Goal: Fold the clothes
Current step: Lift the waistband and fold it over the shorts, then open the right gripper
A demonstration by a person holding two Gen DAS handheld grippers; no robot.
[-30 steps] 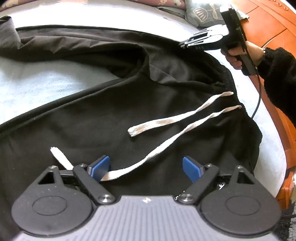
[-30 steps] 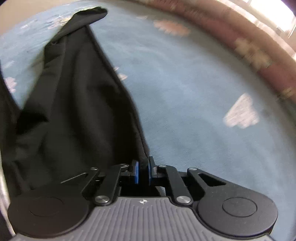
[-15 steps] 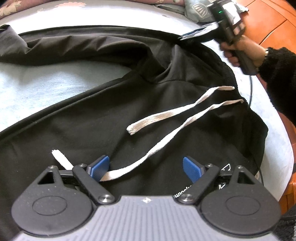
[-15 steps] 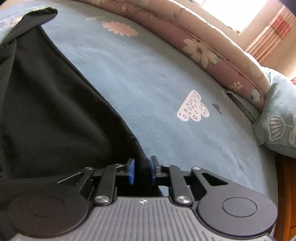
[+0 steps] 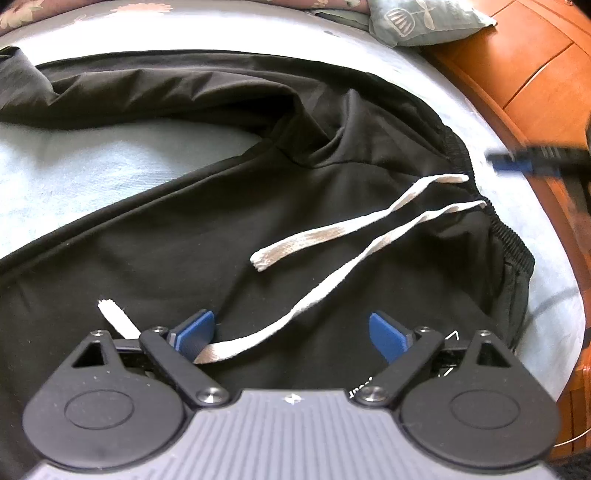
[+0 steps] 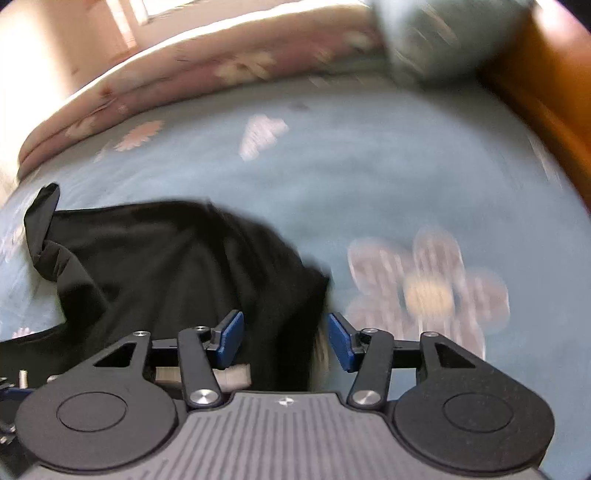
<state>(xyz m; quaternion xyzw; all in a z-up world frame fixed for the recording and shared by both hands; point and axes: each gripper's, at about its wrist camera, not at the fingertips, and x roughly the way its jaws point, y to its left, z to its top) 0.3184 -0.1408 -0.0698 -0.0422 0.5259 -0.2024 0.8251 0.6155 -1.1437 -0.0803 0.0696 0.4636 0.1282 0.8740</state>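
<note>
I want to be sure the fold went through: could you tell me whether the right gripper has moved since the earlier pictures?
Yes: the right gripper has swung from beside the pillow down the bed's wooden side, its jaws just opening.

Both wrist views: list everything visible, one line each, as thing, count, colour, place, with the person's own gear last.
trousers: 1, black, spread across the bed, waistband toward the wooden edge.
drawstring ends: 2, off-white, lying on the trousers from the waistband; the longer one runs by the left gripper's blue pad.
bed sheet: 1, pale blue with flower prints, under the trousers.
quilt: 1, pink floral, along the far side of the bed.
pillow: 1, grey-green patterned, far corner.
bed frame: 1, orange-brown wood, beside the mattress.
left gripper: 1, black with blue pads, open over the trousers.
right gripper: 1, same make, jaws just opening, cloth between them unpinched.
</note>
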